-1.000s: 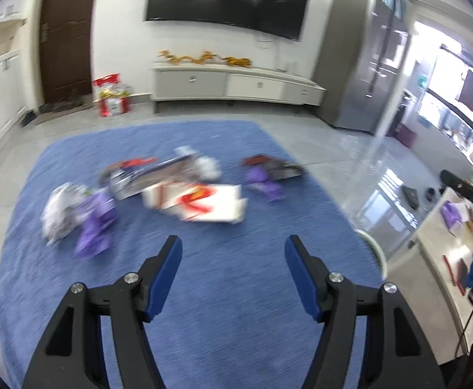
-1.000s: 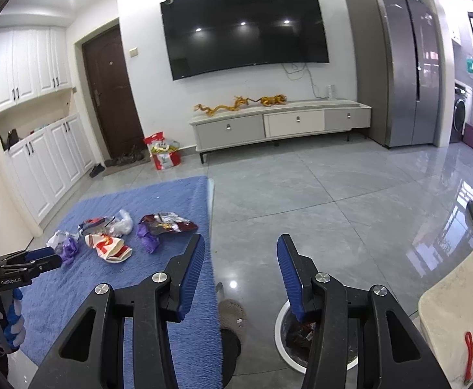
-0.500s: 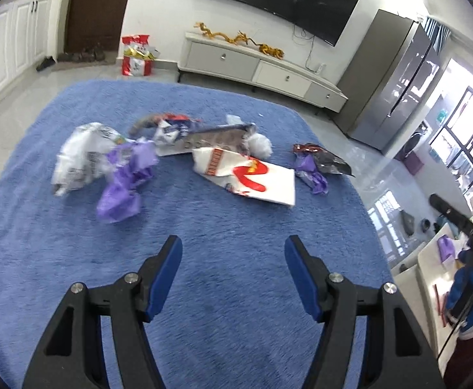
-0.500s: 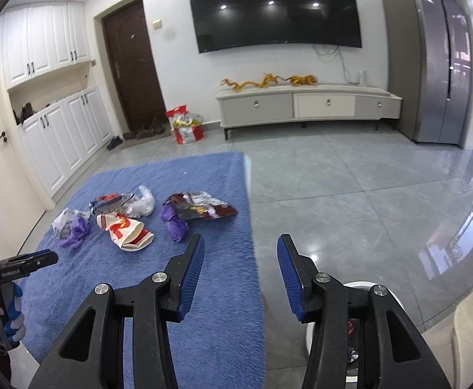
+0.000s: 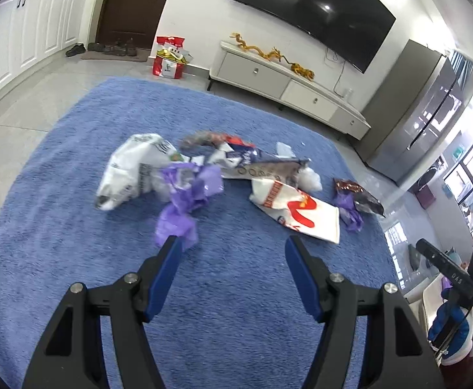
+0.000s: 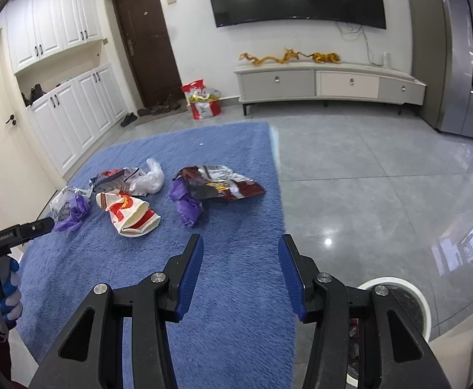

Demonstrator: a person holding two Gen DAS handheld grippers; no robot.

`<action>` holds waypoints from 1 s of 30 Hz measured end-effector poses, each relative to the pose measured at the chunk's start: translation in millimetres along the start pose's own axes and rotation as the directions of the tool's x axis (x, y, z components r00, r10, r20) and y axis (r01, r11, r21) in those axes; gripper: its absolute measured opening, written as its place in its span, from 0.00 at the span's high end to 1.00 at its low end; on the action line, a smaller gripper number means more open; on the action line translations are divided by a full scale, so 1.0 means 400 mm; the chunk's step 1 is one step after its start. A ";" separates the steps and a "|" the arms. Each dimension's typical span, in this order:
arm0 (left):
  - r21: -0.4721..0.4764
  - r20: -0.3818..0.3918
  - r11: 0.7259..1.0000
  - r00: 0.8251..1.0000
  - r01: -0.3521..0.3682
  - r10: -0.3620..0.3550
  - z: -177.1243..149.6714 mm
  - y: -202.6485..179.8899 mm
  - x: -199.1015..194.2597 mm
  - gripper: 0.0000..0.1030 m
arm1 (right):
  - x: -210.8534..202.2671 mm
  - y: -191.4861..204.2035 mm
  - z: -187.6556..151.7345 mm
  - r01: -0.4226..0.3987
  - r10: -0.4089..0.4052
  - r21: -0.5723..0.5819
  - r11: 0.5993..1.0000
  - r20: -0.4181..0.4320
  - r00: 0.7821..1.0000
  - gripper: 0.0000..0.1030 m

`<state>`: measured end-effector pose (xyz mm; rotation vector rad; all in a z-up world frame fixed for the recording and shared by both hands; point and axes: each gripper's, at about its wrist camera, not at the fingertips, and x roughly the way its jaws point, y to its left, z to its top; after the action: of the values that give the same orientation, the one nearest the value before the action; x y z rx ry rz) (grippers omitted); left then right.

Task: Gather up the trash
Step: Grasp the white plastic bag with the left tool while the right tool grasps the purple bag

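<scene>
Ahead, both tools [image 5: 233, 243] [image 6: 239, 243] released above blue rug [image 5: 58, 227], purple wrapper [image 5: 184, 201] beside left fingertip [image 5: 173, 244].

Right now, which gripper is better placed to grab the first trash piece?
Left. The left gripper is open with the crumpled purple plastic wrapper at its fingertip; the right gripper hangs open farther back over bare blue rug.

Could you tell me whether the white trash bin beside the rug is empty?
Not empty. In the right wrist view, the white trash bin shows some wrappers inside, behind the right hand-held gripper; how full, cannot tell.
</scene>
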<state>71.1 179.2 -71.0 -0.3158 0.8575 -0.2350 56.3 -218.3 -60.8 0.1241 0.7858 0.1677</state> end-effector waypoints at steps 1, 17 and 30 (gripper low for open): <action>0.001 0.007 1.000 1.000 -0.002 0.002 0.005 0.006 -0.005 0.37 | 0.013 0.009 0.002 -0.010 0.010 -0.008 1.000 -0.006 1.000 0.54; 0.008 0.017 0.979 0.979 -0.204 0.204 0.144 0.158 0.092 0.37 | 0.162 0.084 0.049 -0.095 0.090 -0.070 0.993 -0.073 0.993 0.54; -0.044 -0.040 0.978 0.979 -0.203 0.201 0.128 0.218 0.171 0.72 | 0.304 0.119 0.071 -0.122 0.108 -0.093 0.988 -0.139 0.984 0.54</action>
<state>160.5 246.8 -119.5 -0.2672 0.9242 -0.0314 156.1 -149.3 -116.7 0.0626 0.9029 0.3279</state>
